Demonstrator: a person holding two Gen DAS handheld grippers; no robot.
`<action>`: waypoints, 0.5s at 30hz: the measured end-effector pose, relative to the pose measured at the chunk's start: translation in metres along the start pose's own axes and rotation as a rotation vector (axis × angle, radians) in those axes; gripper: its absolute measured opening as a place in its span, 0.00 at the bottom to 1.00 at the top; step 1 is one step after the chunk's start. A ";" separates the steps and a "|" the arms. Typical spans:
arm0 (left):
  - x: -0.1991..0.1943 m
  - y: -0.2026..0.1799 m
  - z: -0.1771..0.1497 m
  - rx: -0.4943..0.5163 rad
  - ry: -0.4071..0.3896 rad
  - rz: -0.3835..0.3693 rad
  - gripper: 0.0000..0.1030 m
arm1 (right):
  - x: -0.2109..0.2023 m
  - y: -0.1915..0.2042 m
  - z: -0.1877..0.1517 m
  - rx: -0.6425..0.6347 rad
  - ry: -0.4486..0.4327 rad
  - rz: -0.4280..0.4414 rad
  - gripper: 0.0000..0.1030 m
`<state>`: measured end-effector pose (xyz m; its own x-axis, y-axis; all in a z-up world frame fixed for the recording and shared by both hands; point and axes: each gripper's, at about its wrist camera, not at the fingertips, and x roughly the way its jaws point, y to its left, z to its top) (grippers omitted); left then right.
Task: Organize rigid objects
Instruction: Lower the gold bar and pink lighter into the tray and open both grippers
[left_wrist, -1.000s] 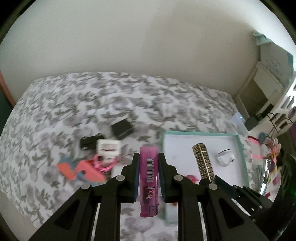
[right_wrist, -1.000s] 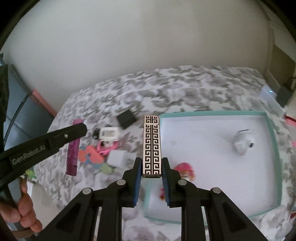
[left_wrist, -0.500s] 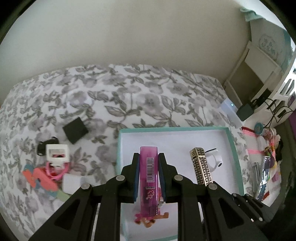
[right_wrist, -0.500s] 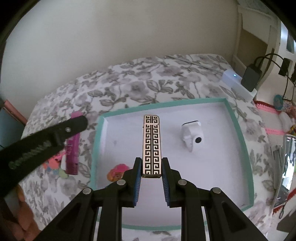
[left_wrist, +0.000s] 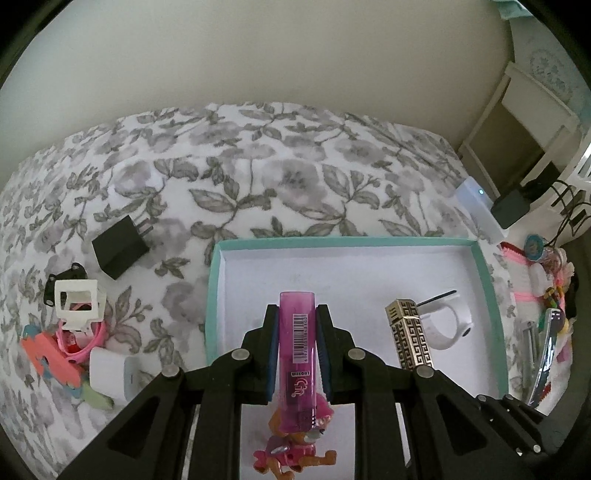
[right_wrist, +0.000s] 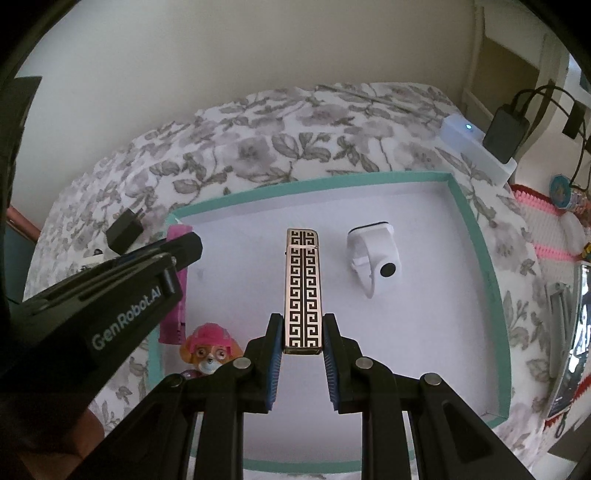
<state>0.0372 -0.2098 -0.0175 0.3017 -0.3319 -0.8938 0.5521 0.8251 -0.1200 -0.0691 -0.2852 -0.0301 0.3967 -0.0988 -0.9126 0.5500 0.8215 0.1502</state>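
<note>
Left wrist view: we hold two lighters over the teal tray (left_wrist: 491, 306).

Our left gripper (left_wrist: 297, 354) clamps the pink lighter (left_wrist: 297, 354) above the pup figurine (left_wrist: 291, 448) at six o'clock; our right gripper (right_wrist: 302, 354) clamps the gold key-pattern lighter (right_wrist: 302, 288), with the white smartwatch (right_wrist: 373, 258) at two o'clock. We judge it best to lower each flat onto bare tray floor, clear of both, then part the jaws.

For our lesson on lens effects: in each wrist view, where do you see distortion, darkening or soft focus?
Left wrist view: the teal tray rim and bedspread bow outward, corners go black, and the pink lighter held by the left gripper looks sharp. Right wrist view: same barrel bend and black corners; the patterned lighter is crisp, the room's edge soft.
</note>
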 end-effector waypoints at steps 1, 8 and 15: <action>0.002 0.001 -0.001 -0.002 0.004 0.000 0.19 | 0.003 -0.001 0.000 0.000 0.008 -0.006 0.22; 0.010 0.003 -0.004 -0.003 0.032 0.013 0.19 | 0.014 -0.005 -0.003 0.010 0.053 -0.023 0.22; 0.015 0.003 -0.007 -0.003 0.054 0.012 0.19 | 0.021 -0.004 -0.006 -0.004 0.083 -0.046 0.22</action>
<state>0.0374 -0.2092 -0.0346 0.2656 -0.2969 -0.9172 0.5461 0.8304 -0.1106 -0.0681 -0.2871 -0.0519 0.3083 -0.0898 -0.9470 0.5637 0.8192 0.1058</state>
